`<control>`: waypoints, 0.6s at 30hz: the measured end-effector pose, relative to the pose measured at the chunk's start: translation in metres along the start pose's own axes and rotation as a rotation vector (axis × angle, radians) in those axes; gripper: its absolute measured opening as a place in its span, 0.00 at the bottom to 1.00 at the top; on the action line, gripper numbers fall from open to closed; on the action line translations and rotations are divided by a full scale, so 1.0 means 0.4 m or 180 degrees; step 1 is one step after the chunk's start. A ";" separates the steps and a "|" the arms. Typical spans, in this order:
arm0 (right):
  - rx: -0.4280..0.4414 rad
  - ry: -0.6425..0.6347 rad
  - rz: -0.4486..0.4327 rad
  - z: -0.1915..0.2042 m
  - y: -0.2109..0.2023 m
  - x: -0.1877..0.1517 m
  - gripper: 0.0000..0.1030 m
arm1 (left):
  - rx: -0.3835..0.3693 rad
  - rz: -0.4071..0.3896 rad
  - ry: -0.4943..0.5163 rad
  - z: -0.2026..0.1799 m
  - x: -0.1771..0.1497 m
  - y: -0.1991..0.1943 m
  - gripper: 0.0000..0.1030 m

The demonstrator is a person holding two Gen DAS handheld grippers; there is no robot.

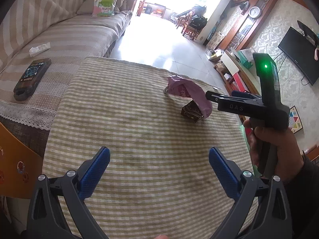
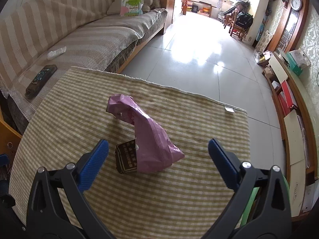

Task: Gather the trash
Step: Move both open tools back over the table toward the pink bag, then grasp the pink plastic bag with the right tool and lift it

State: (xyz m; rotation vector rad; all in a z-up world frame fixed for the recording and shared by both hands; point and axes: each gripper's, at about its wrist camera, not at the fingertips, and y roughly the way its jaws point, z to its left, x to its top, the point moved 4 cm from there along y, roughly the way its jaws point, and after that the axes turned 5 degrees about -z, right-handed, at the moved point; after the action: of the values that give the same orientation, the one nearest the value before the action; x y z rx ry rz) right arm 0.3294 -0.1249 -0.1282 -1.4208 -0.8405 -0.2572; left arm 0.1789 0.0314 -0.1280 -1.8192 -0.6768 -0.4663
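**A:** ok so nearest to us, our left gripper (image 1: 159, 167) has its blue fingers (image 1: 95, 171) spread wide, nothing between them, just hanging over the bare striped cloth on the table (image 1: 119, 119).

**B:** same on our right gripper (image 2: 158, 162), fingers (image 2: 93, 163) released and empty. The trash sits right ahead of them: a small dark box (image 2: 126, 158) with gold print, and the crumpled pink bag (image 2: 147, 137) draped over its right side, touching it. Both are on the table, toward the far right part of the cloth.

**A:** yep, from the left wrist view we see the box (image 1: 191, 112) tucked under the bag (image 1: 189, 93), and our right gripper comes in from the right, tips just beside the bag. Can't tell if they touch it. Our hand (image 1: 279, 139) is wrapped round the handle, green light on top.

**B:** past the table on the left is the striped sofa (image 2: 83, 39). Nearest on its seat is a dark flat gadget (image 1: 31, 77), then a white crumpled tissue (image 1: 39, 48), and way back a green-and-white packet (image 2: 132, 5) leaning on a cushion.

**A:** beyond that, shiny tiled floor (image 2: 199, 59) and a wall clock (image 1: 254, 12) far right.
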 end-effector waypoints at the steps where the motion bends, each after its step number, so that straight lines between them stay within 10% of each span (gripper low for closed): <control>1: -0.0002 -0.0026 0.0031 0.004 0.018 0.005 0.95 | 0.0003 0.0010 0.0001 0.003 -0.002 0.005 0.92; 18: 0.0089 -0.0113 0.0407 0.037 0.180 0.014 0.41 | -0.0031 0.0095 -0.0072 0.045 -0.014 0.037 0.92</control>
State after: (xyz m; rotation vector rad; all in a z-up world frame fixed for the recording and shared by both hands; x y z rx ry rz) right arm 0.3730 -0.0964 -0.1805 -1.4500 -0.7758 -0.1228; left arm 0.1838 0.0435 -0.1481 -1.8437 -0.6629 -0.4306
